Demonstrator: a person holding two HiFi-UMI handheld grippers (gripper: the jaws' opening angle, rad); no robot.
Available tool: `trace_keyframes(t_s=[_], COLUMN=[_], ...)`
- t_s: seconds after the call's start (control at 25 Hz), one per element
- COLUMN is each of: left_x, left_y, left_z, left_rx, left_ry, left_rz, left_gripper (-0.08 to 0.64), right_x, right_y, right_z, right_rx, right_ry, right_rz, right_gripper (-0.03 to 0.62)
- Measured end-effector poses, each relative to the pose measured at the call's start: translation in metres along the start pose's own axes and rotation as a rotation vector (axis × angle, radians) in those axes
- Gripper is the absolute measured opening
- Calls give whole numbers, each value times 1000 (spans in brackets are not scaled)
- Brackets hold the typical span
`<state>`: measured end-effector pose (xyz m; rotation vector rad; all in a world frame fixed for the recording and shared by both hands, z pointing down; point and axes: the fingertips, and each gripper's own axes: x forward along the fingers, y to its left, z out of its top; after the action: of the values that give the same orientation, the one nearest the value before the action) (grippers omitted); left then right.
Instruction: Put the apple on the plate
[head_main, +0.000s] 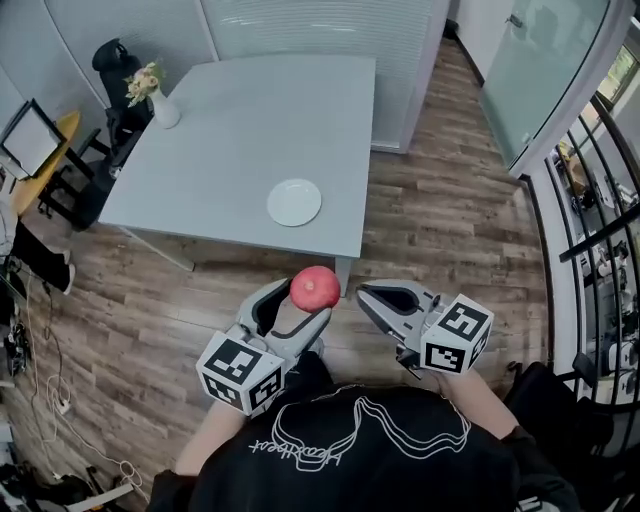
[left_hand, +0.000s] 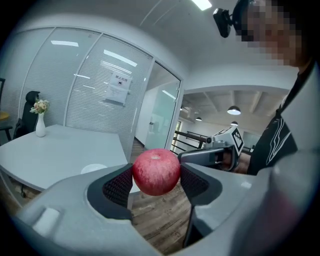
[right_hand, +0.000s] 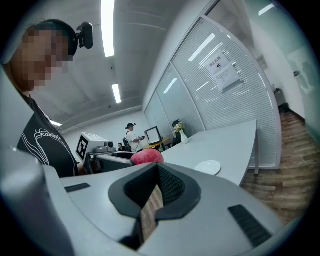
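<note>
Head view: left gripper is squeezing the apple between both pads, holding it over the floor just off the table edge. Plate is sitting on the table at the apple's 12 o'clock, well apart. Right gripper, at 3 o'clock, is hanging pinched together, empty.

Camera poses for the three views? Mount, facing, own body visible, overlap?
Head view: on the head, steeply down at table, plate, floor; shows left gripper, right gripper, shirt.
Left gripper view: on left gripper, along jaws shut on apple, toward table; shows right gripper, shirt.
Right gripper view: on right gripper, along shut jaws toward plate; shows left gripper, shirt.
All three share apple, plate, table.
</note>
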<state>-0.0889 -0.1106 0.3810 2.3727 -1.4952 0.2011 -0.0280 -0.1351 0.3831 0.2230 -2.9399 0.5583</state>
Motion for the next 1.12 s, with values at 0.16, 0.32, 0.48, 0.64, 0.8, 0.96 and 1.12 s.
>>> trace_keyframes(t_s=[0.16, 0.32, 0.48, 0.64, 0.8, 0.96, 1.12], left_x=[16, 35, 55, 76, 97, 117, 138], left_y=[52, 92, 124, 153, 179, 207, 232], left_z=[11, 17, 22, 20, 14, 0, -15], left_rx=[9, 27, 64, 99, 112, 127, 161], left_ry=[31, 57, 76, 103, 132, 160, 186], left_rz=[-20, -46, -72, -94, -119, -107, -80], left_gripper=[296, 296, 296, 296, 296, 296, 296], right_x=[39, 65, 81, 96, 106, 113, 116], right_y=[-23, -45, -69, -88, -107, -122, -137], right_z=[19, 29, 34, 35, 27, 17, 10], right_rx=[10, 19, 40, 68, 109, 144, 173], right_ry=[-14, -15, -24, -38, -28, -22, -5], right_rz=[-31, -77, -139, -185, -243, -271, -308], right_gripper=[9, 9, 8, 9, 9, 9, 9])
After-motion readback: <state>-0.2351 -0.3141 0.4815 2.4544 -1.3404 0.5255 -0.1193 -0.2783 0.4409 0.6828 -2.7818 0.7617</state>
